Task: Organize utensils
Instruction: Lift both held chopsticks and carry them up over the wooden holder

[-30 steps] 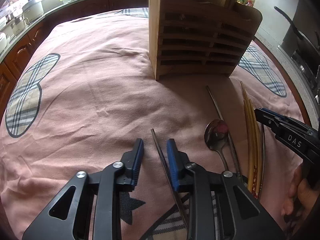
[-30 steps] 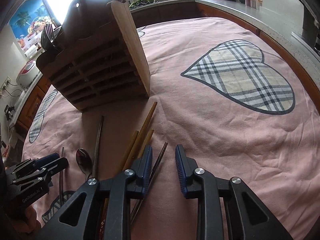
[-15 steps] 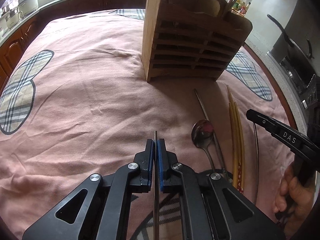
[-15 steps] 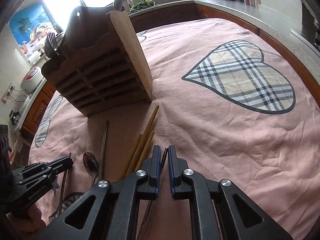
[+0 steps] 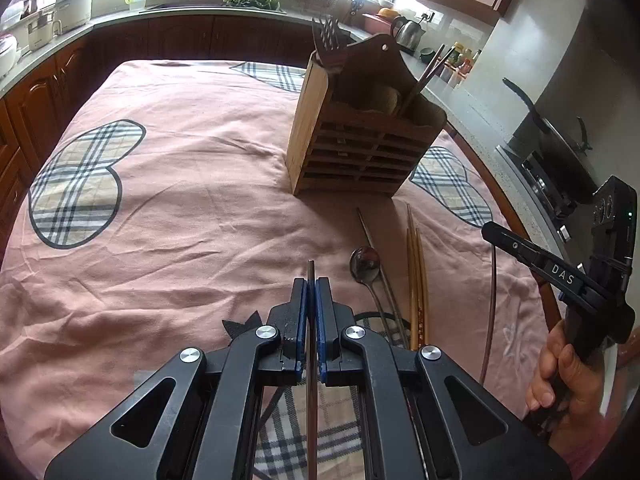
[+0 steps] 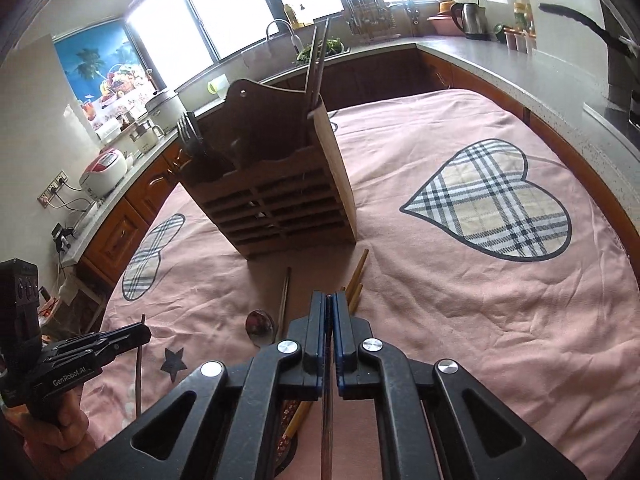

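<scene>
My left gripper (image 5: 311, 286) is shut on a dark metal chopstick (image 5: 311, 380) and holds it above the pink cloth. My right gripper (image 6: 329, 300) is shut on another dark chopstick (image 6: 327, 420), also lifted; it shows in the left wrist view (image 5: 489, 300) hanging from the right gripper. A wooden utensil holder (image 5: 360, 148) stands ahead, with forks (image 5: 326, 34) and chopsticks (image 5: 428, 70) in it. On the cloth lie a metal spoon (image 5: 365, 264), a metal chopstick (image 5: 370, 232) and several wooden chopsticks (image 5: 416, 272).
The table is covered by a pink cloth (image 5: 180, 208) with plaid heart patches (image 6: 492, 204). Kitchen counters with appliances ring the table; a kettle (image 6: 468, 20) and a rice cooker (image 6: 106, 170) stand there. A pan (image 5: 556, 136) sits on the stove at right.
Both grippers closed on dark chopsticks lying on the cloth, then lifted them clear. The holder now looks farther and more of the kitchen is in view.
</scene>
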`<state>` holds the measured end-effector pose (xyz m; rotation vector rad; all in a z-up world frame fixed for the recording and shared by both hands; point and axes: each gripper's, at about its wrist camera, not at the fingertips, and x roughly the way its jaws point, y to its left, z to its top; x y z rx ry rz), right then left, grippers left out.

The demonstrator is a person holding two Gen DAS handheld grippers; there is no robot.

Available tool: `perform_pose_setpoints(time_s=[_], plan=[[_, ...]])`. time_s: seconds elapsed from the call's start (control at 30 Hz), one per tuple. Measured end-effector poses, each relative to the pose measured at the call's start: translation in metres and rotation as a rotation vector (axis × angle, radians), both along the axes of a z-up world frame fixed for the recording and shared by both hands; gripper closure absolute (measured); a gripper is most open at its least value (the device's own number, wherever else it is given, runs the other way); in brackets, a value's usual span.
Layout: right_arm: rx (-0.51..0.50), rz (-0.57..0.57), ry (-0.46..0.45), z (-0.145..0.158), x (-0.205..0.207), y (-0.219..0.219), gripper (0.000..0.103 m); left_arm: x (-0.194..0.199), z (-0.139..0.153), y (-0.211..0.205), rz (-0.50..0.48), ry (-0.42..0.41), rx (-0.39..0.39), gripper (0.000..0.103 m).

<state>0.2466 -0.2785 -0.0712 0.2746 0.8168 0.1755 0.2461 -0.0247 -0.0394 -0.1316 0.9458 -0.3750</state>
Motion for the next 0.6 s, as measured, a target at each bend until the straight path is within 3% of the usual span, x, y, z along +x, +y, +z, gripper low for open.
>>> perform_pose_setpoints(time_s=[0.33,0.6], plan=[[-0.021,0.016,-0.122,0.046,-0.031,0.008,0.099,-0.032,0.050,0.022,0.035,-0.145,-0.054,0.100],[-0.022,0.023,-0.174,0.062,-0.044,0.009,0.099,-0.048,0.066,0.036,0.078,-0.216,-0.102,0.100]])
